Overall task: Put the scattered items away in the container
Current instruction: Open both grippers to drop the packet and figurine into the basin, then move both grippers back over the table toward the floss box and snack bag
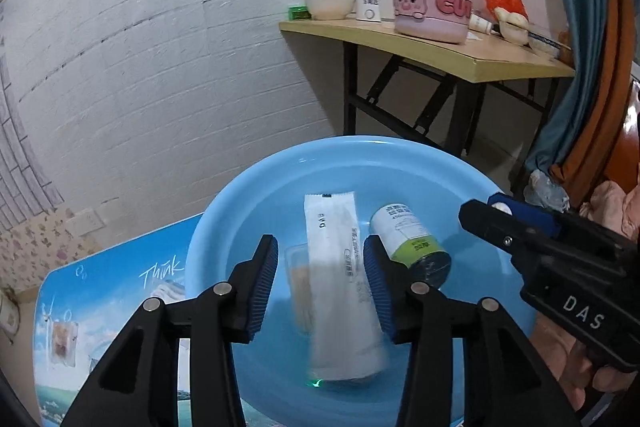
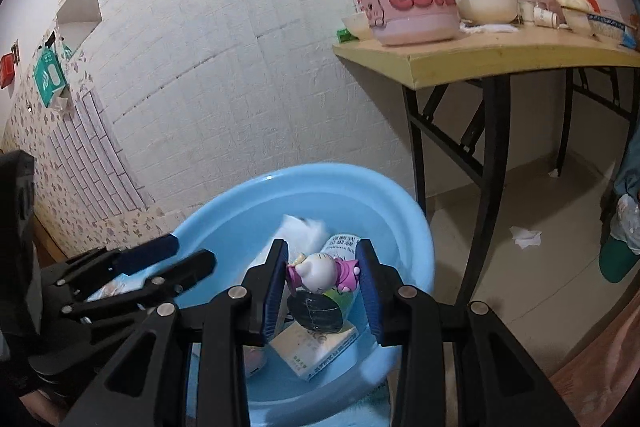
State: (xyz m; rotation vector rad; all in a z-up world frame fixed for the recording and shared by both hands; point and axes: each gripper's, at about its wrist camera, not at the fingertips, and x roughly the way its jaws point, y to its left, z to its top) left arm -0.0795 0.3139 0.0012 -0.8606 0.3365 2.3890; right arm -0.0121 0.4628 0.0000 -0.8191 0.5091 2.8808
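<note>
Left wrist view: left gripper point(image 1: 320, 283), jaws spread and empty, above the blue basin point(image 1: 224, 211); inside lie a white sachet point(image 1: 340, 267) and a green-banded can point(image 1: 412, 243). Right wrist view alone shows the right gripper point(image 2: 324, 275) pinching a cat figurine point(image 2: 320, 271) over the basin, and a small carton point(image 2: 320, 347) on its floor.

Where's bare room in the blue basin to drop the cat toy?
Far floor of the blue basin, beyond the white packet and can, looks bare. The middle is crowded. The right gripper holds the cat toy above the can.
</note>
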